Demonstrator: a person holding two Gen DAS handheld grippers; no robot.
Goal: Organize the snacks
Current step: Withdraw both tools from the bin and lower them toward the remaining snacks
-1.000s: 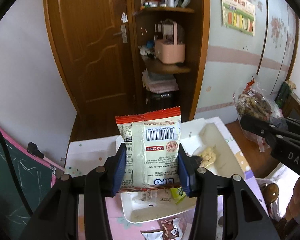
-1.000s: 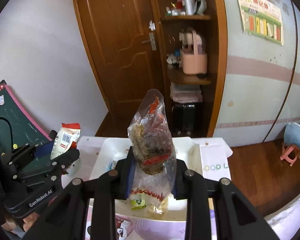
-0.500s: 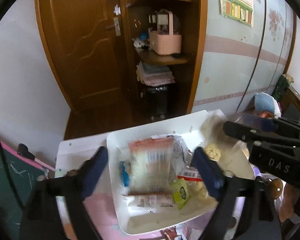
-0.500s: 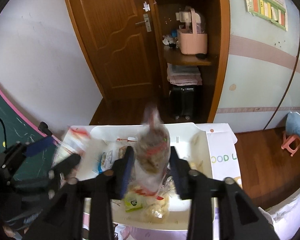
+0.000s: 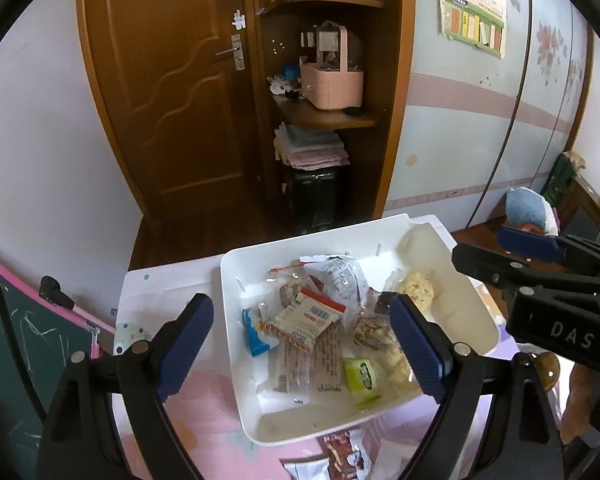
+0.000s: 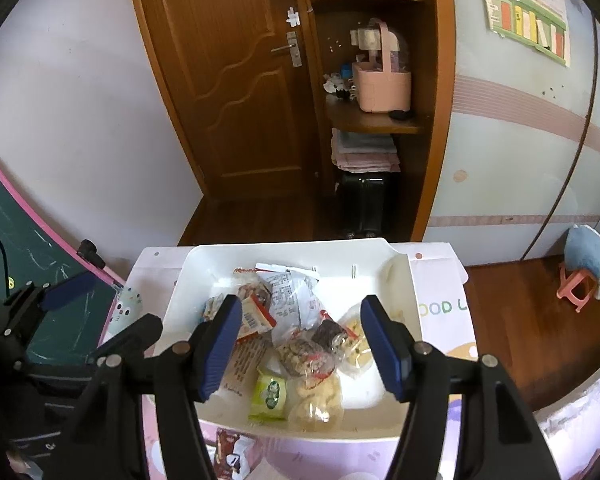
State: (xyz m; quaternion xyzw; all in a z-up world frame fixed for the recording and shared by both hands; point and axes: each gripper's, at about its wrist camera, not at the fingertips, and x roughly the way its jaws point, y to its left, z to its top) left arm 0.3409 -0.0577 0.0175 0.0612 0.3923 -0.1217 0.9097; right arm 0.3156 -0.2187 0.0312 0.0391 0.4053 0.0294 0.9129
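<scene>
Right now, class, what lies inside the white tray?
The white tray holds piled snack packets: a green packet, a red-edged barcode packet, a blue packet and clear bags of biscuits. Whatever lies beneath the pile is covered.

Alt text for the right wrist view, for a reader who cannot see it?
The right gripper hangs with open, empty jaws over a white bin of mixed snack packets, including a green packet. A brown door stands behind.

Both my wrist cameras look steeply down, close over the white tray (image 5: 476,312) (image 6: 400,280) of snacks; each catches the wooden door (image 5: 172,92) (image 6: 236,80) beyond, probably from neighbouring spots.
</scene>
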